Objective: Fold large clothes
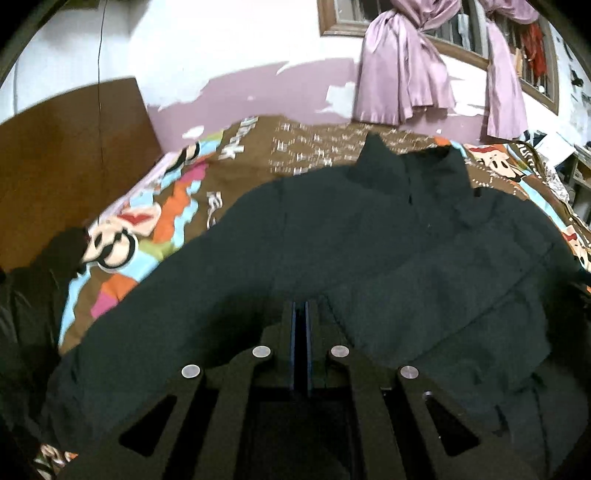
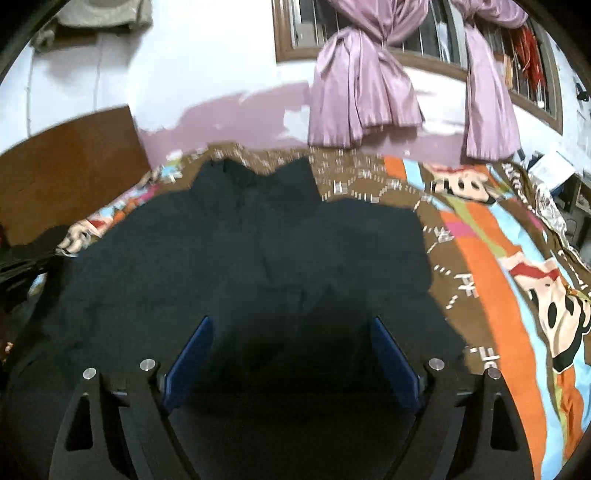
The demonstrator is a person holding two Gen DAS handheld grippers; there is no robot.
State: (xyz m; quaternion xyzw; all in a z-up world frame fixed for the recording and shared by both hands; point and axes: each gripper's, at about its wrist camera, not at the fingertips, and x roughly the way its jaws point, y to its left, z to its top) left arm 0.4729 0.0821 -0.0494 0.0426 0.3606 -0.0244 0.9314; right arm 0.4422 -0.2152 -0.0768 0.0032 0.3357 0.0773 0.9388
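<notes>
a dark jacket (image 1: 369, 236) lies spread across the bed, collar toward the far wall, on a brown cartoon-print bedspread (image 1: 155, 221). left gripper (image 1: 301, 306): blue-padded fingers pressed together above the jacket's near edge; whether cloth is caught between them cannot be told. right gripper (image 2: 291, 332): fingers spread wide, blue pads (image 2: 192, 354) well apart, over the jacket's near part with nothing held. lilac curtains (image 2: 362, 85) hang knotted at a barred window (image 2: 436, 33). a brown headboard (image 1: 70, 155) stands at the left.
</notes>
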